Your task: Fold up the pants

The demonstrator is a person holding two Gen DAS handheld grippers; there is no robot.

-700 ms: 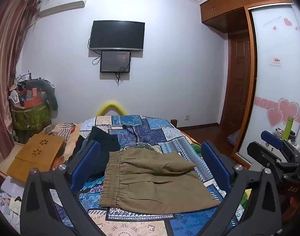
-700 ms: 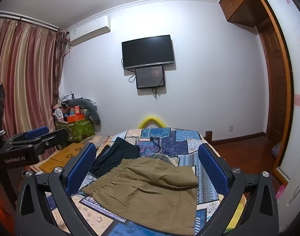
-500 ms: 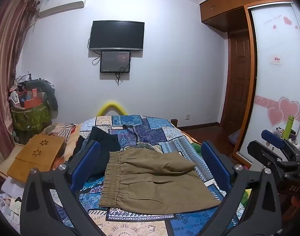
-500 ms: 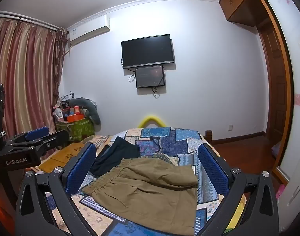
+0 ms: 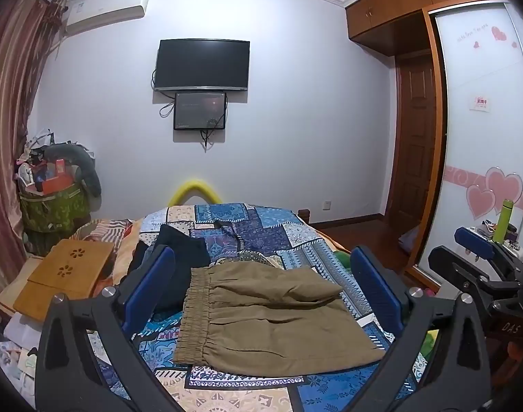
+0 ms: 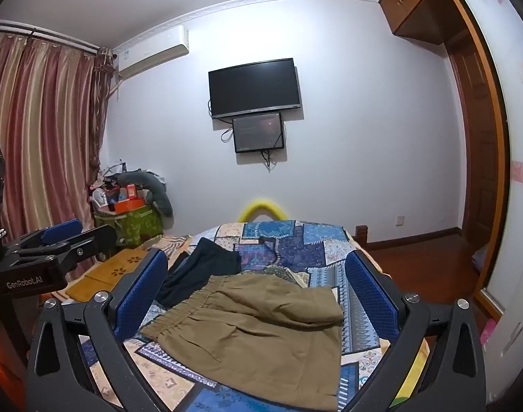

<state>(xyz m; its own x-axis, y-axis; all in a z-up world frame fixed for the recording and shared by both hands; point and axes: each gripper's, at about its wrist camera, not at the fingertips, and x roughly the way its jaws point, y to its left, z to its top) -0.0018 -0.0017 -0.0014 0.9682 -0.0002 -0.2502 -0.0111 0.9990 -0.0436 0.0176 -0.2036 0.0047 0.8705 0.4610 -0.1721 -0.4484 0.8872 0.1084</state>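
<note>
Olive-brown pants [image 5: 271, 322] lie folded on the patchwork bed cover [image 5: 261, 226], elastic waistband to the left, a folded layer on top at the far side. They also show in the right wrist view [image 6: 265, 329]. My left gripper [image 5: 261, 295] is open and empty, held above the near edge of the pants. My right gripper [image 6: 258, 295] is open and empty, also above the near part of the pants. The right gripper shows at the right edge of the left wrist view [image 5: 481, 257]; the left one shows at the left edge of the right wrist view [image 6: 55, 243].
A dark garment [image 5: 179, 257] lies on the bed left of the pants. A wooden lap tray [image 5: 66, 274] sits at the bed's left side. A green basket of clutter [image 5: 52, 206] stands by the curtain. A wardrobe [image 5: 484, 137] and door are at the right.
</note>
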